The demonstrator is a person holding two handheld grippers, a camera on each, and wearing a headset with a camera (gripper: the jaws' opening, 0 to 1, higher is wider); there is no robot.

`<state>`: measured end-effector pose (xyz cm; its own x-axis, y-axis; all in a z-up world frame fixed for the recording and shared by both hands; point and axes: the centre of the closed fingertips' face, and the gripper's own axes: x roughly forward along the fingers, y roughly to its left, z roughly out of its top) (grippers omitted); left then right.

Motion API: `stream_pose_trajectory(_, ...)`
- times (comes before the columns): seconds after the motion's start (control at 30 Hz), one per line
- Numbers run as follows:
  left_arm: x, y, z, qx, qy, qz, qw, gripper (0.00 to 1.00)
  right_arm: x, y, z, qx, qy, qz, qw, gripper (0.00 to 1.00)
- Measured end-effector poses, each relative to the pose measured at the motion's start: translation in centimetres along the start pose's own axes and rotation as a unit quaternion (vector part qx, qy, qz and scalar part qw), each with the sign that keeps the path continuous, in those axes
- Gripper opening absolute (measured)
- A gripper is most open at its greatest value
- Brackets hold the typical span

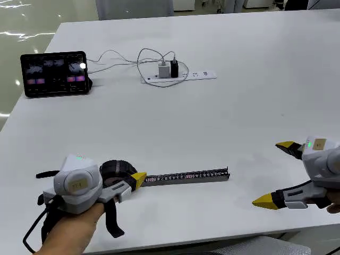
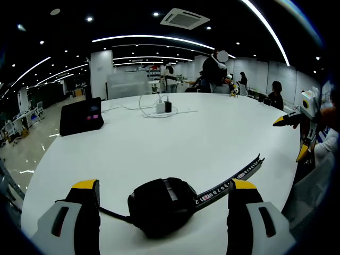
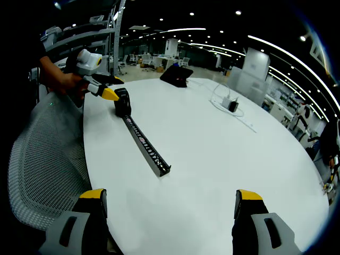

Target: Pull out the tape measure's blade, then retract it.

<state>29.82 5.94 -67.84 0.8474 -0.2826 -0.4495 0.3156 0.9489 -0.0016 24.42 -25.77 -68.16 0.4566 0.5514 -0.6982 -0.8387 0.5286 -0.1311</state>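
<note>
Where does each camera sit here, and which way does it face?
Head view: on the person's head, looking forward and down at the table; a hand and the right gripper show.
Left gripper view: on the left gripper, looking past the tape measure case toward the right gripper; own open jaws show.
Right gripper view: on the right gripper, looking along the blade toward the case; own open jaws show.
Shared: all see the blade.
</note>
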Motion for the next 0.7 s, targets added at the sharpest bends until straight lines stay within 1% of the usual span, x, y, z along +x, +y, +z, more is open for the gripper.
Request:
stream_pose_trajectory(0.07,0.3,-0.1,-0.2,-0.007,-0.003,0.004,1.0000,0.99,0.4,0.0,0.2,-0.021,0.009,0.007,0.9997,0.99)
stream_pose_trajectory(0.2,0.6,0.1,-0.6,-0.044,-0.014,0.016,0.9988,0.99,1.0,-0.1,0.7,-0.043,0.019,0.021,0.9987,0.99)
stream_pose_trajectory(0.23,0.7,0.2,-0.7,-0.045,-0.013,0.019,0.9987,0.99,1.1,-0.1,0.9,-0.046,0.019,0.024,0.9985,0.99)
stream_pose_trajectory(0.3,1.0,0.5,-1.2,-0.048,-0.001,0.034,0.9983,0.99,1.3,-0.2,1.1,-0.051,0.023,0.029,0.9980,0.99)
stream_pose_trajectory(0.33,1.2,0.6,-1.3,-0.050,0.000,0.039,0.9980,0.99,1.4,-0.3,1.2,-0.053,0.024,0.031,0.9978,0.99)
stream_pose_trajectory(0.4,1.5,0.5,-1.3,-0.058,0.000,0.043,0.9974,0.99,1.6,-0.5,1.4,-0.060,0.031,0.033,0.9972,0.99)
stream_pose_trajectory(0.5,1.9,0.1,-1.7,-0.066,0.007,0.045,0.9968,0.99,1.8,-0.7,1.6,-0.067,0.038,0.039,0.9963,0.99)
stream_pose_trajectory(0.53,2.0,-0.1,-2.0,-0.065,0.007,0.043,0.9969,0.99,2.0,-0.8,1.6,-0.071,0.040,0.040,0.9958,0.99)
stream_pose_trajectory(0.57,1.9,-0.1,-1.9,-0.057,-0.001,0.048,0.9972,0.97,2.1,-0.9,1.7,-0.073,0.043,0.042,0.9956,0.99)
stream_pose_trajectory(0.6,1.8,0.0,-2.0,-0.055,-0.005,0.049,0.9973,0.91,2.3,-0.9,1.7,-0.075,0.046,0.045,0.9951,0.99)
stream_pose_trajectory(0.63,1.8,0.2,-2.2,-0.062,-0.004,0.050,0.9968,0.89,2.4,-0.9,1.8,-0.079,0.046,0.048,0.9947,0.99)
stream_pose_trajectory(0.67,1.8,0.3,-2.3,-0.067,-0.001,0.052,0.9964,0.90,2.6,-0.9,1.9,-0.084,0.046,0.051,0.9941,0.99)
stream_pose_trajectory(0.7,1.8,0.4,-2.1,-0.066,-0.009,0.053,0.9963,0.93,2.8,-0.9,2.0,-0.091,0.048,0.056,0.9931,0.99)
